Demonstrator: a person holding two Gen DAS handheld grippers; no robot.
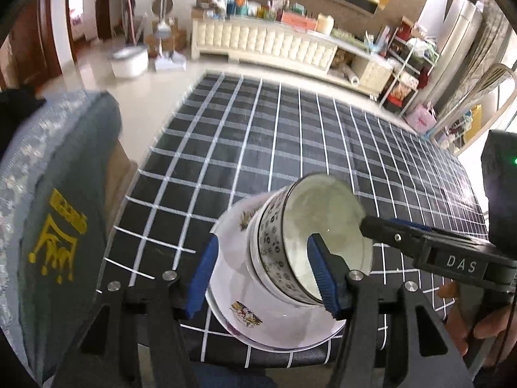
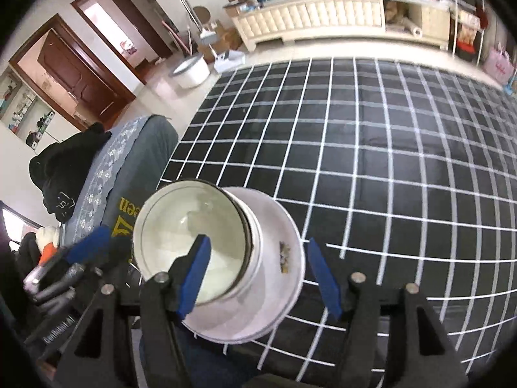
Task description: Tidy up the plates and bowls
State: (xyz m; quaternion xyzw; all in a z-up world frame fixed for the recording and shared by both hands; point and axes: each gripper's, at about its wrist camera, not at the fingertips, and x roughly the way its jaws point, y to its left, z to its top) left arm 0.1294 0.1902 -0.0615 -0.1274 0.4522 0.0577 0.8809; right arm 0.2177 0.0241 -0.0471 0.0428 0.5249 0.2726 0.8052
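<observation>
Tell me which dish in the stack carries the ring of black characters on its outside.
The top bowl, nested uppermost with its pale inside facing up. The bowl under it is plain white outside, and the wide plate at the bottom bears small colourful floral prints instead.

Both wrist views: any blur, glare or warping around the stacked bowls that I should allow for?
Left wrist view: the stacked bowls are sharp, with a soft sheen inside the top one; the chair cover and room edges smear. Right wrist view: the bowls look softer and washed out, with the plate's decal blurred. In both, the fisheye bows the tablecloth grid lines, and dark vignettes fill the corners.
</observation>
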